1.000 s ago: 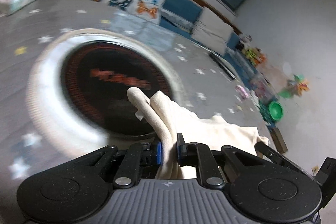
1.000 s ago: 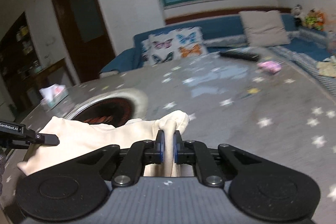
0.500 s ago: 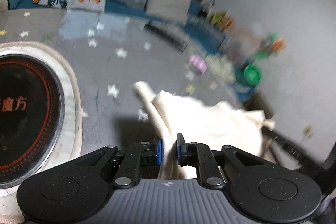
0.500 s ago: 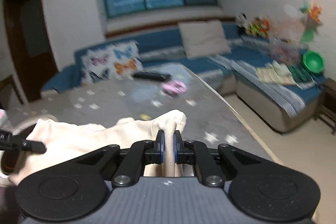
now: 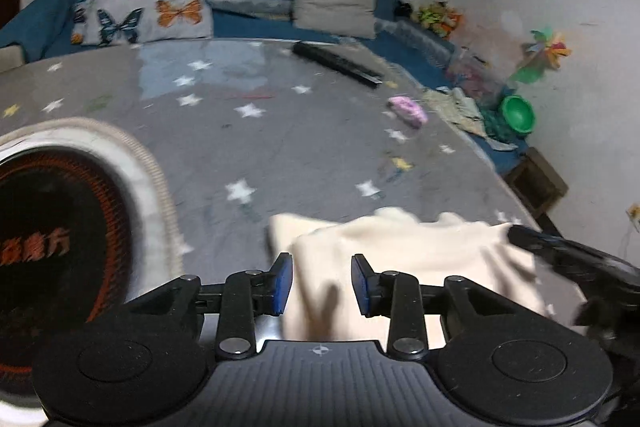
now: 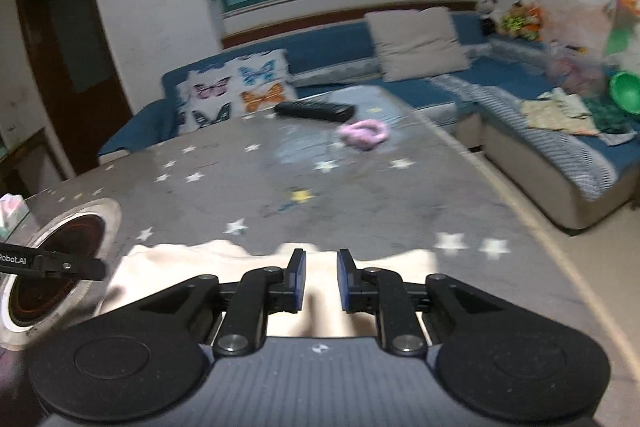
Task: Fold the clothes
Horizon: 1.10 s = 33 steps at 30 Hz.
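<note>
While both of our grippers hang low over the near edge of the table (image 5: 320, 147), the cream garment (image 5: 400, 259) lies on the grey, star-printed cloth just under and beyond them. Our left gripper (image 5: 321, 283) has its blue-padded jaws spread apart, with the garment showing in the gap but gripped by neither pad. Our right gripper (image 6: 321, 283) is likewise parted, somewhat less widely, and holds nothing; the garment (image 6: 224, 259) spreads to the left beneath it.

In the left view the right gripper's dark fingers reach in from the right, over the garment's right end. In the right view the left gripper's finger crosses in from the left, just beside the garment's left end.

A round black burner (image 5: 52, 239) with a white rim is set in the table to the left of the garment. Farther away lie a black remote (image 6: 315, 111) and a pink item (image 6: 364, 133), well apart from the garment. Beyond the table stands a blue sofa (image 6: 332, 39) with a butterfly cushion (image 6: 236, 91).
</note>
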### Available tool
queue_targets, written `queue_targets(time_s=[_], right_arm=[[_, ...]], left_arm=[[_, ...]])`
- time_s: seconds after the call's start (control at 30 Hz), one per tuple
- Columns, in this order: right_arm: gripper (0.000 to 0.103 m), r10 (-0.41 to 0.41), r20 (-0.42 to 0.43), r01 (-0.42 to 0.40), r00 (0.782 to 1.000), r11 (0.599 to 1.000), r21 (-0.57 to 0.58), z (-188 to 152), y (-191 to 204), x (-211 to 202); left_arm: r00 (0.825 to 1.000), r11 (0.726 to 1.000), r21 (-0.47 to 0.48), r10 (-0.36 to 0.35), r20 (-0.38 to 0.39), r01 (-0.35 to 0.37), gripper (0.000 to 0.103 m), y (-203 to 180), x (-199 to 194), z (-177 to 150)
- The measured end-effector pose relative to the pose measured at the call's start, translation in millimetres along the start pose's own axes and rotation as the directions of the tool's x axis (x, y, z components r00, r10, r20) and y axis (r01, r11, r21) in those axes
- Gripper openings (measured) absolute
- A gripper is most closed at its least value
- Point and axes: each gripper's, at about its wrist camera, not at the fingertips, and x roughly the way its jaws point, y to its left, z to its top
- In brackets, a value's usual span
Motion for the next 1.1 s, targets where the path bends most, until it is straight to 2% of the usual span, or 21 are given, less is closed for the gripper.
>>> queue_targets(time_s=[0.07,0.17,0.33,0.47,0.63,0.73,0.77,0.83,0.9,1.1], right_arm=[[0.017,0.011,-0.014,-0.011,1.0,1.0,-0.01,1,8,12],[0.029,0.014,-0.032,-0.014,0.999,1.0,-0.009,2,15,26],[0.032,-0.011,-0.034,0.009,0.999,0.999,-0.045,-1,21,35],[0.036,-0.017,-0.023,0.016,1.0,0.998,-0.067,-1,23,34],[0.036,-0.021,-0.011,0.02,1.0,0.996,-0.09,0,26,26],[0.041,-0.025,-0.021,0.022,0.999,0.991,-0.129,-5,31,20],[0.043,-0.034,-0.026,0.03,0.999,0.989,-0.142,-7,32,20],[0.046,-0.049,-0.041,0.042,0.998,0.988,-0.151,-12,32,21],[0.051,-0.046,-0.039,0.04,0.998,0.989,-0.144,-14,31,17],[0.067,-0.034,-0.043,0.027,0.999,0.988,-0.153,-24,36,3]], left_arm=[[1.0,0.999,0.029,-0.027,-0.001,0.027,0.033,-10,6,3],[0.998,0.996,0.075,-0.055,-0.001,0.055,0.033,-22,18,8],[0.996,0.989,0.124,-0.084,-0.015,0.085,0.032,-36,46,15],[0.998,0.988,0.139,-0.06,-0.032,0.064,0.028,-38,67,15],[0.997,0.989,0.127,-0.074,-0.02,0.076,0.029,-33,62,16],[0.998,0.99,0.129,-0.062,-0.019,0.063,0.032,-33,57,13],[0.998,0.99,0.13,-0.057,-0.019,0.059,0.034,-33,56,12],[0.999,0.989,0.142,-0.043,-0.012,0.044,0.045,-34,49,9],[1.0,0.987,0.158,-0.03,-0.001,0.03,0.049,-36,41,5],[1.0,0.98,0.197,0.001,0.029,-0.006,0.077,-41,17,-9]])
